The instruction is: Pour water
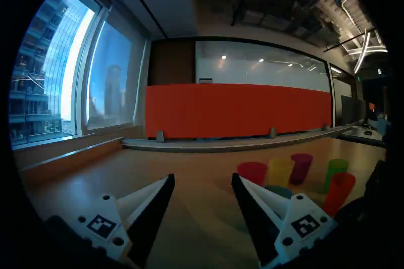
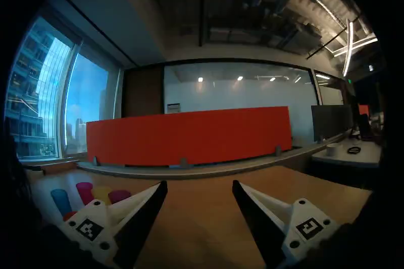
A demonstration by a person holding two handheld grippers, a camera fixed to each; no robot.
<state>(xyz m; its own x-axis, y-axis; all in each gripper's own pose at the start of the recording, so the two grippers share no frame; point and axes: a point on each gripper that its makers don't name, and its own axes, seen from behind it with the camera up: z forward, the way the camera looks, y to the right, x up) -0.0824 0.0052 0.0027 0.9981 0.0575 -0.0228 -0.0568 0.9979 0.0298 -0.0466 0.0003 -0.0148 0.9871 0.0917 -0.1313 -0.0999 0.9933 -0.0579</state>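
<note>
My left hand-held gripper [image 1: 202,177] and right hand-held gripper [image 2: 199,184] are both spread, empty. Plenty of bare wooden bench [image 1: 151,168] ahead. Coloured plastic cups [image 1: 280,170] cluster front-right of the left one, can't tell what's in them.

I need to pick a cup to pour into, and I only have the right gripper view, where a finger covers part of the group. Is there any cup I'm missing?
Observer: Yes, a green cup, upright at the group's right end in the left gripper view.
Operator: What stands next to it?
Observer: An orange cup stands nearer the camera, overlapping the green cup's lower part.
Operator: Is the left hand-held gripper free?
Observer: The left hand-held gripper is open and holds nothing.
</note>
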